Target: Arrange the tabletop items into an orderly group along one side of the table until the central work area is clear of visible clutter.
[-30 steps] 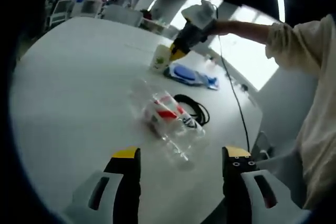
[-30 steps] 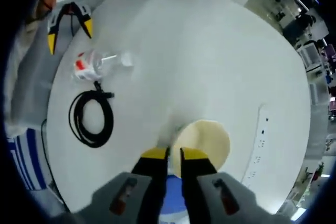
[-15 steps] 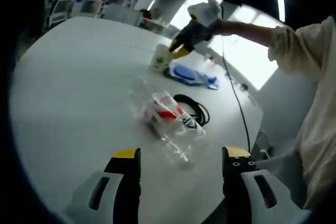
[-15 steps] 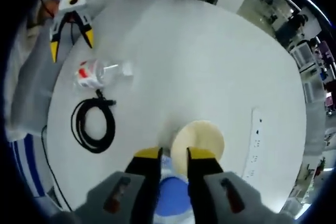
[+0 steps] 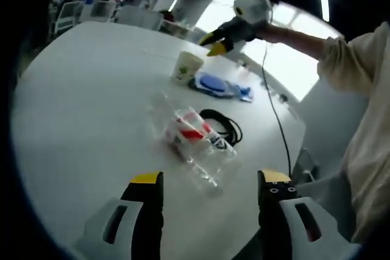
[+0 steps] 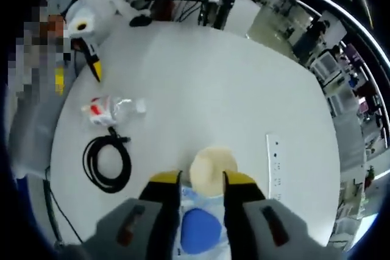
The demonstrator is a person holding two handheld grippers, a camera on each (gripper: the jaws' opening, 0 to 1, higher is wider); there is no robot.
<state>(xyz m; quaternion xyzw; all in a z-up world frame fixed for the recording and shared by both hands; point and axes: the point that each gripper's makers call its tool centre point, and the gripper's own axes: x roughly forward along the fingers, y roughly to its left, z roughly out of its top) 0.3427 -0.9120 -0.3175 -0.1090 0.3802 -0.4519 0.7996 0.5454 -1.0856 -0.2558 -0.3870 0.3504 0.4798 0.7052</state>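
Lying on its side on the white table [image 5: 73,108], a crushed clear plastic bottle [image 5: 194,135] with a red and white label is seen just ahead of the left gripper [image 5: 207,182], whose yellow-tipped jaws are spread wide with nothing between them. A coil of black cable [image 5: 224,125] is found just beyond the bottle, close beside it. Farther off, a pale paper cup [image 5: 185,67] stands upright, and just beside it a clear packet with a blue item inside [image 5: 218,85] lies flat. The right gripper [image 5: 216,42] is held in the air above the cup and packet, apart from both, at the end of a person's sleeved arm [image 5: 341,59]; a thin cable hangs down from it.

From the right gripper view, the right gripper [image 6: 201,179] is shown with its jaws parted and empty, the cup [image 6: 212,170] being seen from above between and just beyond the tips (not gripped, as far as can be told). The blue packet [image 6: 196,235] lies below, between the jaws. To the left, the black cable [image 6: 108,161] is coiled on the table [image 6: 231,77], with the crushed bottle [image 6: 109,108] next to it, and the left gripper [image 6: 76,65] is seen beyond them near the table edge. A white power strip [image 6: 274,165] lies flat to the right of the cup.
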